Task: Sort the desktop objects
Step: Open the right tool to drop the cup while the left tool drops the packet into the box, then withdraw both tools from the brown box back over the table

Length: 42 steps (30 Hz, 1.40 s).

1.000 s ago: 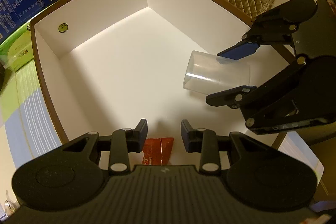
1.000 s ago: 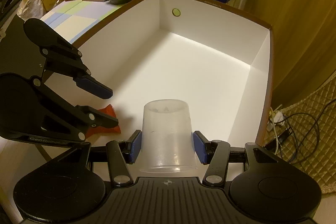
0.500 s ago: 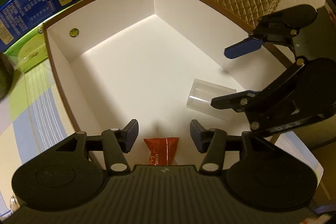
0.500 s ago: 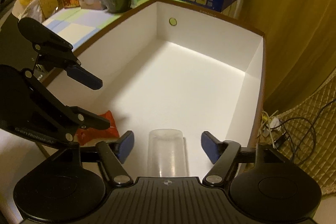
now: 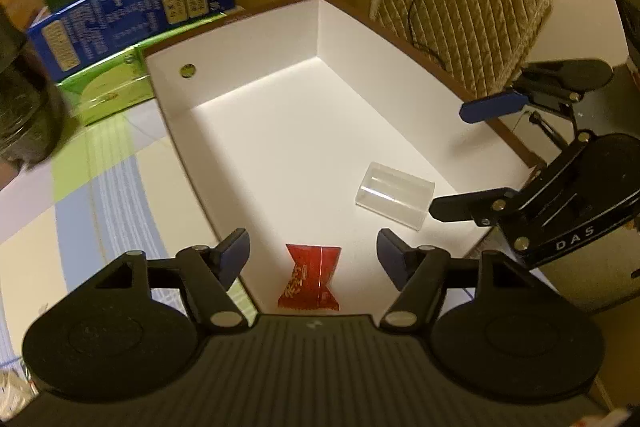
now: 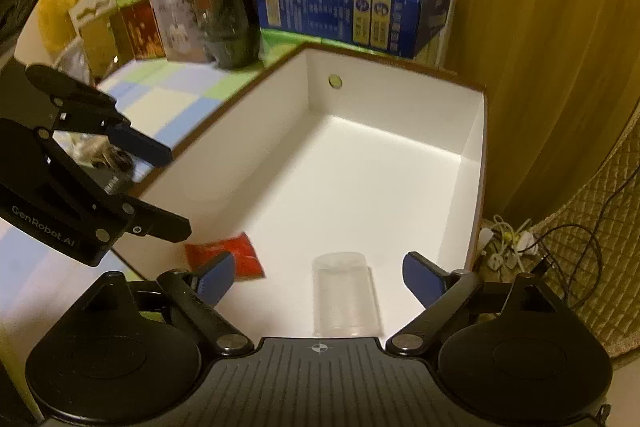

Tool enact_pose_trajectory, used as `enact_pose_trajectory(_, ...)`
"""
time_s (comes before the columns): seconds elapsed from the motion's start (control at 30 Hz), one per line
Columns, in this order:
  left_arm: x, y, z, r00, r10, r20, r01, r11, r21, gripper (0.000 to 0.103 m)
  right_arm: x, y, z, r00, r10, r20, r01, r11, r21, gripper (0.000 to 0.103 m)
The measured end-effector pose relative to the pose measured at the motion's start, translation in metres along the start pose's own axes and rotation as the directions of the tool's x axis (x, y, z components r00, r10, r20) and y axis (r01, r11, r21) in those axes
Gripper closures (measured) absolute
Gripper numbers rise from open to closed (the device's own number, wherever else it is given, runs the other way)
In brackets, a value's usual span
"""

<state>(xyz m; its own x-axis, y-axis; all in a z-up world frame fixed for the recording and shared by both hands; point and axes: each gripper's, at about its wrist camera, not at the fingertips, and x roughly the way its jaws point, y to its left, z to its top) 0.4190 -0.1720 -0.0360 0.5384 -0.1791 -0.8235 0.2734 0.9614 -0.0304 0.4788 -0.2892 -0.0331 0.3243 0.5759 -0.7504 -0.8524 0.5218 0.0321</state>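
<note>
1. Looking down your left gripper (image 5: 313, 257), you have the red sachet (image 5: 311, 277) lying flat on the floor of the white box (image 5: 248, 39), right at the near edge. It shows between the spreading jaws but below them, untouched: nothing is pinched.
2. Your right gripper (image 6: 318, 277) is in the same case. Its jaws are widening, and the clear plastic cup (image 6: 345, 293) lies on its side on the box floor beneath the gap, free of both pads.
3. The cup's long axis runs straight away from your right gripper, mouth end nearest you as far as I can judge. Seen from the left wrist, the cup (image 5: 394, 195) lies crosswise, near the box's right wall and beyond the sachet.
4. Sachet sits toward the box's near left corner, cup toward its near right; they lie apart, not touching.
5. Both items look delivered, so your next pick probably lies outside the box, among the clutter on the checked tablecloth (image 6: 168, 99) to its left, nearer your left hand.
6. The far half of the box holds nothing.
</note>
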Motion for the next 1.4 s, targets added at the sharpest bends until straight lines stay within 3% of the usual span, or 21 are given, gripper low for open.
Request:
enact_pose_trajectory(0.57, -0.074, 0.005, -0.038, 0.994, 0.04, 0.101, -0.027, 0.992, -0.125, 0.032, -0.046, 0.045, -0.006, 0.994, 0.025, 0.11, -0.026, 1.0, 0.004, 0.006)
enact_pose_trajectory(0.93, -0.115, 0.02, -0.093, 0.991, 0.078, 0.111, -0.055, 0.979, -0.196, 0.032, -0.051, 0.096, -0.014, 0.983, 0.095, 0.154, -0.1, 0.995, 0.022, 0.005)
enact_pose_trajectory(1.4, -0.163, 0.093, -0.177, 0.978, 0.208, 0.021, -0.186, 0.911, -0.367, 0.032, -0.029, 0.18, -0.003, 0.965, 0.211, 0.158, -0.209, 0.978, -0.031, 0.005)
